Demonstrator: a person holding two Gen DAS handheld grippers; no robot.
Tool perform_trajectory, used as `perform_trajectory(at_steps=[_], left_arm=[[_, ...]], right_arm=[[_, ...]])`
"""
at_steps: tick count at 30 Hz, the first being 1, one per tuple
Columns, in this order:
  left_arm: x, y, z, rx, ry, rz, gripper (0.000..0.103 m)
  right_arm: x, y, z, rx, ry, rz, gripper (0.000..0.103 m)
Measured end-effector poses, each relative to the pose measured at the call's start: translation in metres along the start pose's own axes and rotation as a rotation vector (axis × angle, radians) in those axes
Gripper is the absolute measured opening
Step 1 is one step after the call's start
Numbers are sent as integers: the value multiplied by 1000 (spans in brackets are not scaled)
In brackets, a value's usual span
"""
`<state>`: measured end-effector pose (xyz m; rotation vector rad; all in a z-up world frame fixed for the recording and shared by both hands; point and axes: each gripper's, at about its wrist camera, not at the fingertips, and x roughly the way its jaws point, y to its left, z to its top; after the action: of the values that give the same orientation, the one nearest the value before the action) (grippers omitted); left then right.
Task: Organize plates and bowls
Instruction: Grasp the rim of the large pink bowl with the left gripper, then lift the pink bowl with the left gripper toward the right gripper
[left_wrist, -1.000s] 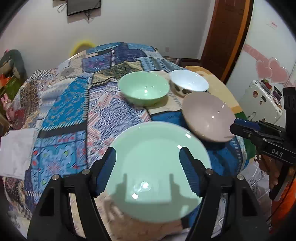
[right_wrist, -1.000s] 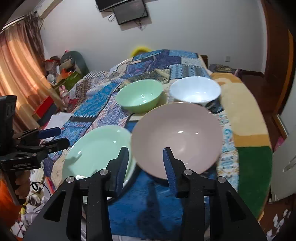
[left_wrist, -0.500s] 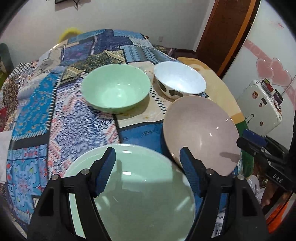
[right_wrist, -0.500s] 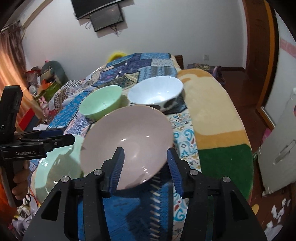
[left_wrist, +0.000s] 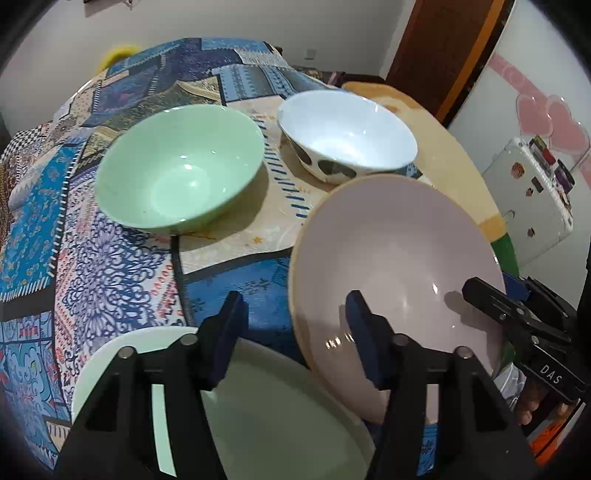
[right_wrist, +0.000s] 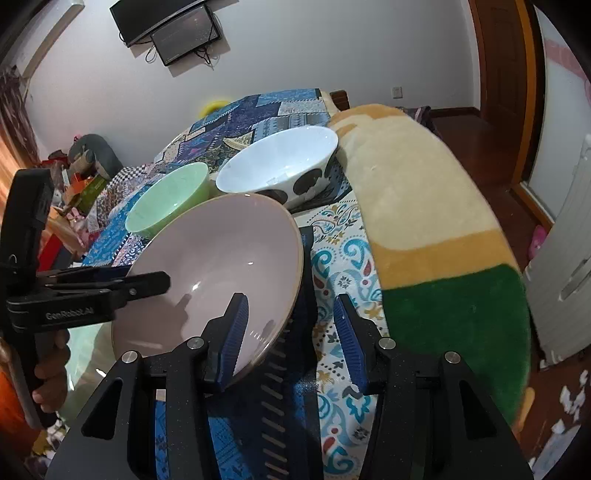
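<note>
Black left gripper (right_wrist: 162, 282) marked "GenRobot.AI"

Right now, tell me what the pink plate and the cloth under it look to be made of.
Pink plate: probably glazed ceramic, possibly melamine; glossy, with sharp light glints and a tan unglazed-looking rim.
Cloth: looks like woven or printed fabric, matte, with a blue patchwork pattern and no shine.
</note>
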<state>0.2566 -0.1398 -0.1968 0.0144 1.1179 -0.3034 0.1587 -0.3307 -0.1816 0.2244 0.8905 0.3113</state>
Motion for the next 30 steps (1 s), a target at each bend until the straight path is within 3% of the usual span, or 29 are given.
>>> perform_trajectory(at_steps=[7,9,14,30], left_arm=[[11,-6,1,18,17,-8,42],[12,-8,0,28,18,-8,37],[11,-12,-2,52,4,-6,23],[-10,-15,-4,66,-40,-18,22]], right_arm=[[5,4,-3,-14,8,26,43],[6,4,-3,-12,9,33,33],[10,3,-1,5,20,63,23],[-5,12,7,2,-15,16,21]])
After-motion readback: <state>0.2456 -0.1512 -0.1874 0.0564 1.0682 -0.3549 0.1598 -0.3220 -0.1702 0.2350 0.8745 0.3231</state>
